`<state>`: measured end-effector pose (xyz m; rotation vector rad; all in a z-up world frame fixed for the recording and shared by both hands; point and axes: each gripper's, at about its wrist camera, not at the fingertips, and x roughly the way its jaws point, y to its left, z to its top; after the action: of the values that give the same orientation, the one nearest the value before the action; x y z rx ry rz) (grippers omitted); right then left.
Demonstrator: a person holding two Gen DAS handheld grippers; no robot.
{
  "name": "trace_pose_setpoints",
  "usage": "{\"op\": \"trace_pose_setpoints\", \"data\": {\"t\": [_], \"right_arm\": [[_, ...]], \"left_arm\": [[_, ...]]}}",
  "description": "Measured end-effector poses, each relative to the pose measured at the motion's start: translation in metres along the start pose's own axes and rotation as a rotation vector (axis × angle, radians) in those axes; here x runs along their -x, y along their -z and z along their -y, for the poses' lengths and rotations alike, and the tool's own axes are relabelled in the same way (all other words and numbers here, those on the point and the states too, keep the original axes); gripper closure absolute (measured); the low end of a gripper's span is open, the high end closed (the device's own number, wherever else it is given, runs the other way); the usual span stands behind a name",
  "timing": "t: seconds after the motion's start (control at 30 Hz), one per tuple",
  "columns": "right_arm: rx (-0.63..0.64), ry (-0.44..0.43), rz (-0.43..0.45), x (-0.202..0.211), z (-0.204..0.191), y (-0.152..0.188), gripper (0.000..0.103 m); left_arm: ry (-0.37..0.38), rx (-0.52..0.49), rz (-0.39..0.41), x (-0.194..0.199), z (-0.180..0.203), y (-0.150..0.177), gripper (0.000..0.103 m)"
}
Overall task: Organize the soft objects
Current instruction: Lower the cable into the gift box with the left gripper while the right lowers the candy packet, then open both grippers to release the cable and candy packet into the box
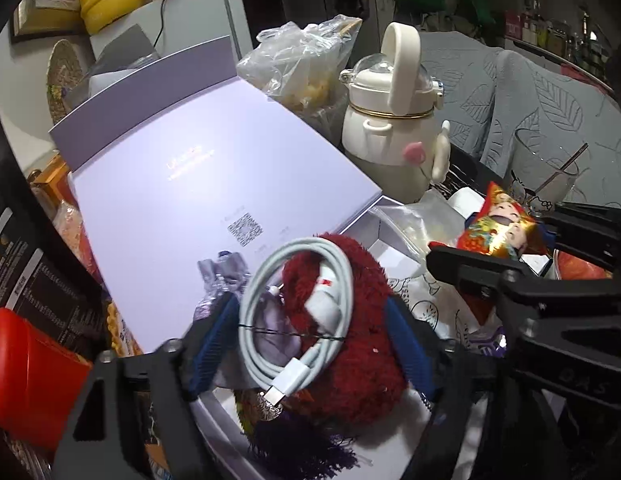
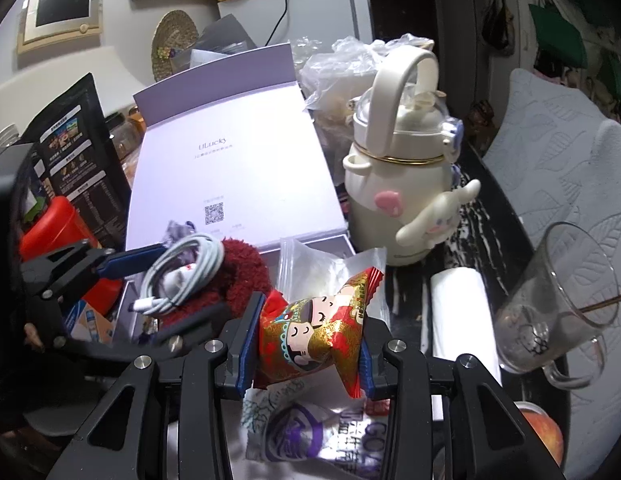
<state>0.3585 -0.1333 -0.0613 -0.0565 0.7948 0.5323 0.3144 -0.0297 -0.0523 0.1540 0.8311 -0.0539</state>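
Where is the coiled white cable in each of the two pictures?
Left wrist view: the white cable lies low in the middle, on the red fuzzy item, between the left gripper's fingers.
Right wrist view: left of centre, on the same red fuzz.
Shared landmark: the cream bottle behind, right of the lavender lid.

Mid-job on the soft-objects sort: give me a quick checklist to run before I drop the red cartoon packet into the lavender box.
1. Right hand-held gripper shut on the red cartoon packet: ok, pads pinch both sides.
2. Left hand-held gripper released: ok, its jaws stand apart around the red fuzzy item, pads look clear of it.
3. Red fuzzy item and coiled white cable settled in the lavender box: cannot tell, the box floor is hidden.
4. Box lid open: ok, tilted back.
5. Free space in the box: cannot tell.
6. Glass cup clear of the path: ok, off to the right.
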Motion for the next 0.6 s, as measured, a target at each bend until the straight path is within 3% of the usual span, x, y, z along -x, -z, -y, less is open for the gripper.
{"op": "trace_pose_setpoints", "data": {"t": [0.43, 0.53, 0.6], "right_arm": [[0.012, -0.036, -0.005, -0.015, -0.005, 0.0, 0.061], [0.03, -0.036, -0.03, -0.021, -0.006, 0.001, 0.057], [0.026, -0.037, -0.047, -0.023, -0.005, 0.002, 0.047]], "left_arm": [[-0.074, 0.011, 0.006, 0.02, -0.009, 0.008, 0.023], [-0.087, -0.001, -0.001, 0.021, -0.007, 0.011, 0.023], [-0.081, 0.002, -0.002, 0.022, -0.008, 0.013, 0.023]]}}
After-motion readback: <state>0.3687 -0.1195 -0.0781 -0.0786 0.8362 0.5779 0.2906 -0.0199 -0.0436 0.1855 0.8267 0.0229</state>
